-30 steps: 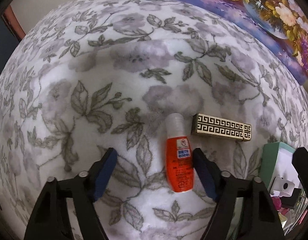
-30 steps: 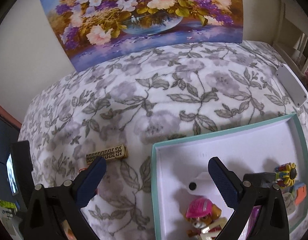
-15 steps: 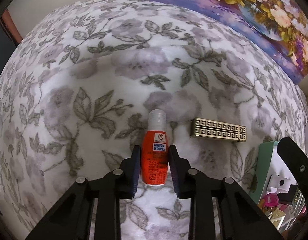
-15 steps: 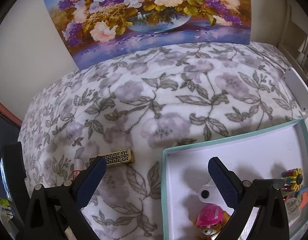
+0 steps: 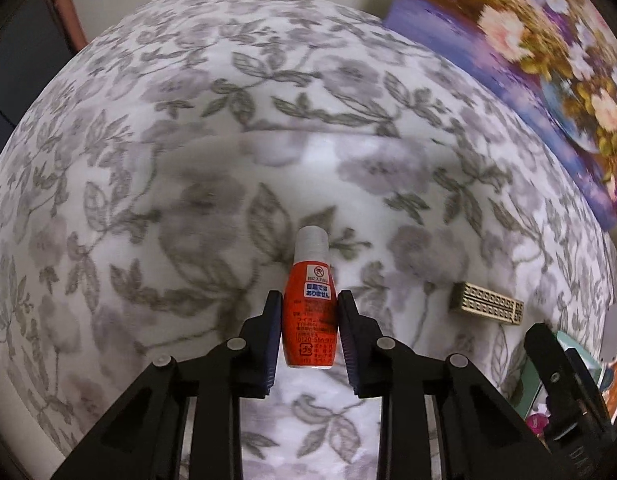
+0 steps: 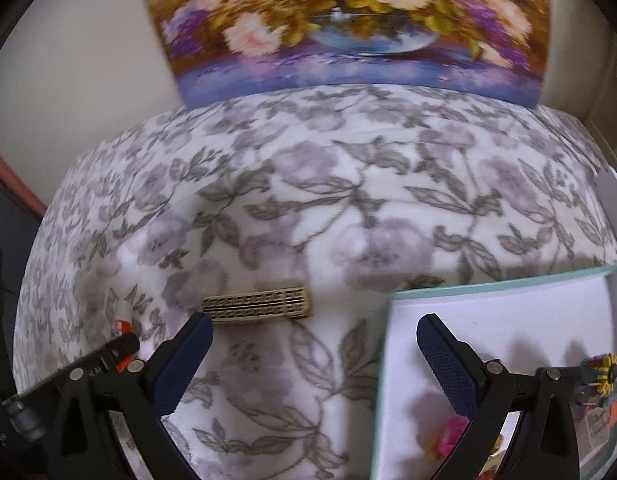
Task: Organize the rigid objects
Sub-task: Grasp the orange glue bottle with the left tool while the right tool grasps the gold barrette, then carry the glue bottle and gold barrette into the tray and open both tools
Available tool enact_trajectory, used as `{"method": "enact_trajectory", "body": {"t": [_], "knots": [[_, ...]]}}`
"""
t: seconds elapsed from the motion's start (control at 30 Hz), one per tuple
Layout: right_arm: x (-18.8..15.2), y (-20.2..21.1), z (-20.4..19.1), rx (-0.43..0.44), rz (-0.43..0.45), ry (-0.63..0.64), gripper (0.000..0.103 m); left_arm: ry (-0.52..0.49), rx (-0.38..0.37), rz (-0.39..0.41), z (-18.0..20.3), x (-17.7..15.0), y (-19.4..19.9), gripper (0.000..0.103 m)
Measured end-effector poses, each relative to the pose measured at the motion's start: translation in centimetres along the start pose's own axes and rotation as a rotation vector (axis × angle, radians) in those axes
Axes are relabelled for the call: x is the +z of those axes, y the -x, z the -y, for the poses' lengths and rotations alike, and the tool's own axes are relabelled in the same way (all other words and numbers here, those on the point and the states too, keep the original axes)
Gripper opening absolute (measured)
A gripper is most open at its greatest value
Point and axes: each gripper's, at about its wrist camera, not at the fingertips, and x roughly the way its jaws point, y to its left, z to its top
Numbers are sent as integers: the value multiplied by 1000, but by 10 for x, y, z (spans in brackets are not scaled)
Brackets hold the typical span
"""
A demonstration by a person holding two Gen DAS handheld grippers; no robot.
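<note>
An orange bottle with a white cap is clamped between the pads of my left gripper, which is shut on it above the floral cloth. The same bottle shows small at the lower left of the right wrist view. A gold patterned box lies on the cloth to the bottle's right. My right gripper hangs open and holds nothing. Its left finger is just below the gold patterned box, and its right finger is over the teal-rimmed white tray.
The tray holds several small toys, among them a pink figure and a sunflower piece. A flower painting leans against the wall behind the cloth. A white flat plate lies at the right edge.
My left gripper closed on the orange bottle and carried it up and away from the gold box. My right gripper drifted left, off the tray's middle and toward the gold box.
</note>
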Motion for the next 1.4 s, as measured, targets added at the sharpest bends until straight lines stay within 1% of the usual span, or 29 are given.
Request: {"method": "enact_trajectory", "body": {"t": [0.1,0.17,0.3,0.43,0.67,0.73,0.8,0.87,0.93,0.97,1.0,1.23,1.4], "knots": [[0,-5,-13,-4,-1,35,103,28,-3,2,-13,3,2,29],[0,-10,-20,-1,-9,52,103,37,-7,4,-15,3,2,29],[-2,-22,-31,-23,-34,84,103,53,-19,2,-17,2,1,29],[0,-34,-34,-43,-57,86,103,63,-23,-1,-20,3,-3,29],[4,-52,-37,-49,-91,79,103,71,-23,-8,-26,2,-2,29],[4,-56,-39,-52,-99,80,101,71,-21,-8,-27,2,-3,29],[4,-58,-41,-51,-105,85,95,71,-19,-8,-26,4,-4,29],[4,-60,-44,-59,-106,97,93,71,-18,-9,-26,4,-5,29],[3,-61,-46,-68,-104,108,90,73,-20,-9,-25,3,-5,29],[3,-61,-46,-73,-102,113,86,73,-20,-8,-25,3,-5,29],[3,-60,-47,-80,-101,120,84,71,-19,-5,-25,3,-4,29],[-1,-53,-44,-57,-108,113,84,61,-11,16,-21,3,7,29],[-7,-31,-39,-46,-90,98,84,41,-31,53,-14,0,28,27]]}}
